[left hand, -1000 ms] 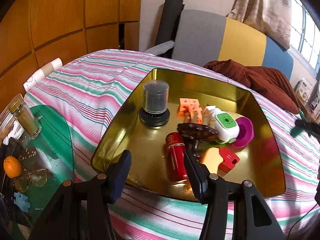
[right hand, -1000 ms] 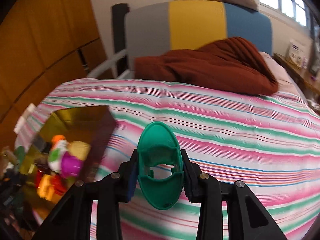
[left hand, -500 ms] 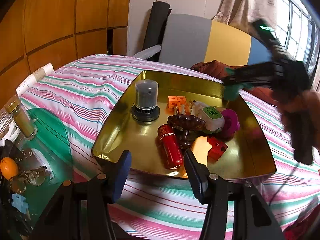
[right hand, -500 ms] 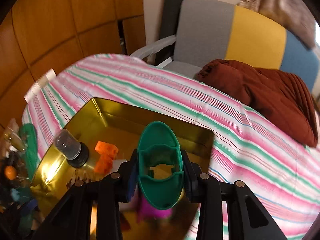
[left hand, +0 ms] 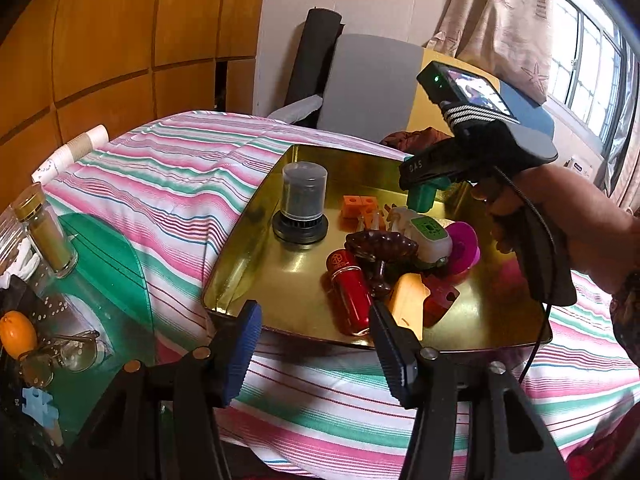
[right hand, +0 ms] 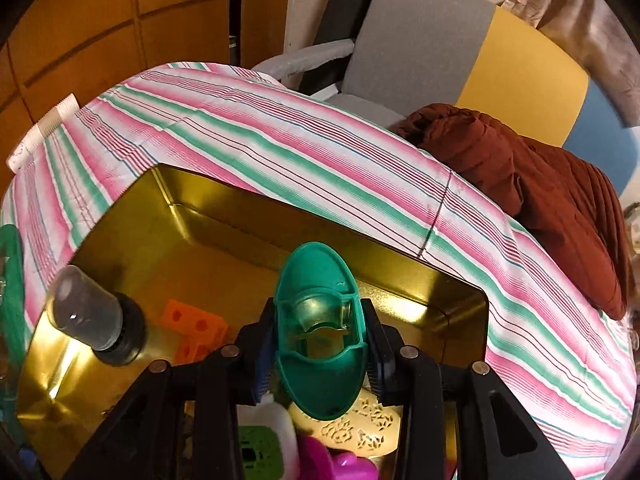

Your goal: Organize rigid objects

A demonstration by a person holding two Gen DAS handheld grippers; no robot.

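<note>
A gold metal tray [left hand: 248,248] sits on the striped bedspread. It holds a dark capped jar [left hand: 304,204], orange blocks [left hand: 358,205], a red cylinder [left hand: 352,292], a brown ornament [left hand: 380,246], a white-green device [left hand: 426,234], a magenta ring [left hand: 466,244] and a yellow and red piece [left hand: 412,300]. My right gripper [right hand: 320,356] is shut on a green oval plastic piece [right hand: 320,344] and holds it over the tray's far part [right hand: 224,216]; it also shows in the left wrist view [left hand: 424,196]. My left gripper [left hand: 312,340] is open and empty at the tray's near edge.
A green glass side table [left hand: 108,280] at the left carries a spice jar [left hand: 44,232], an orange [left hand: 16,334], glasses [left hand: 68,360] and a blue puzzle piece [left hand: 38,404]. A brown cloth [right hand: 540,196] lies on the bed behind the tray, with a chair [right hand: 420,40] beyond.
My right gripper has carried the green piece from over the bedspread to above the tray and lower into it. My left gripper has drawn back slightly from the tray.
</note>
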